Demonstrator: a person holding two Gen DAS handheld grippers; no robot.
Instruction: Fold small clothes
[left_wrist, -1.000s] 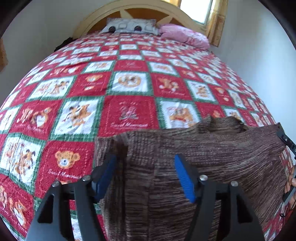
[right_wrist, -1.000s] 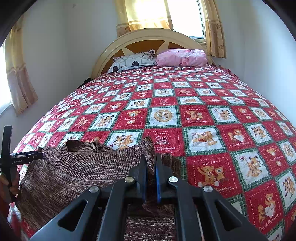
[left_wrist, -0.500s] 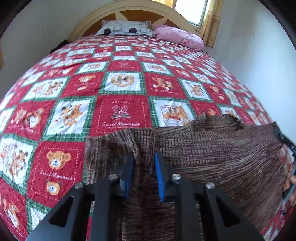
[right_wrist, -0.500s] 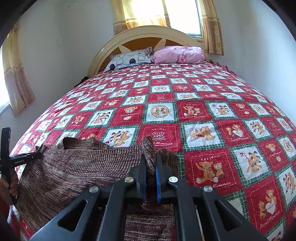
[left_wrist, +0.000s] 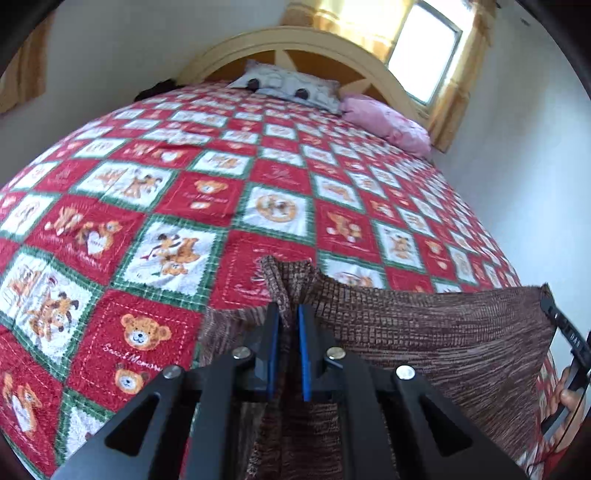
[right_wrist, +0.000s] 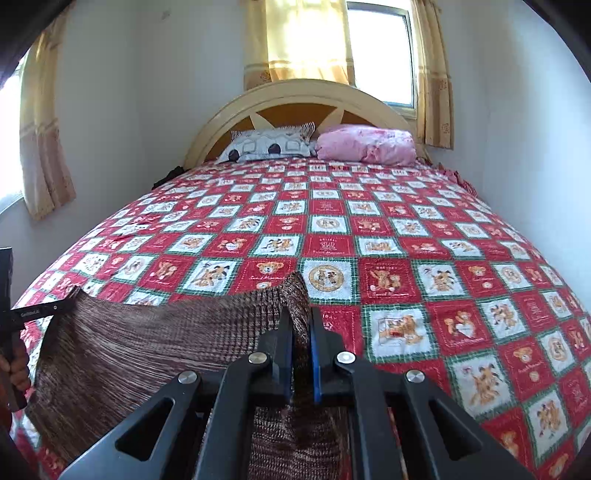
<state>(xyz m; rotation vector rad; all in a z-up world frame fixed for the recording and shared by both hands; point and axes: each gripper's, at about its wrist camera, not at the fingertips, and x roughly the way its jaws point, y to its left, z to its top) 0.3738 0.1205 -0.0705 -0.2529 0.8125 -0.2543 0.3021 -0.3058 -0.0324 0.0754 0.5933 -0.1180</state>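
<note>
With my left claw and right claw each clenched on a top corner of the brown knit garment, stretched just above the bed, I judged either thin pinch could slip, collapsing the fold.

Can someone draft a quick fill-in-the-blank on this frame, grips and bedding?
1. Both hand-held grippers, left and right, are shut on the same ____ knit garment.
2. The garment hangs stretched between them above a red, white and green ____ printed with teddy bears.
3. At the headboard, a ____ pillow lies beside the grey patterned pillow.

Missing words: brown; quilt; pink
</note>
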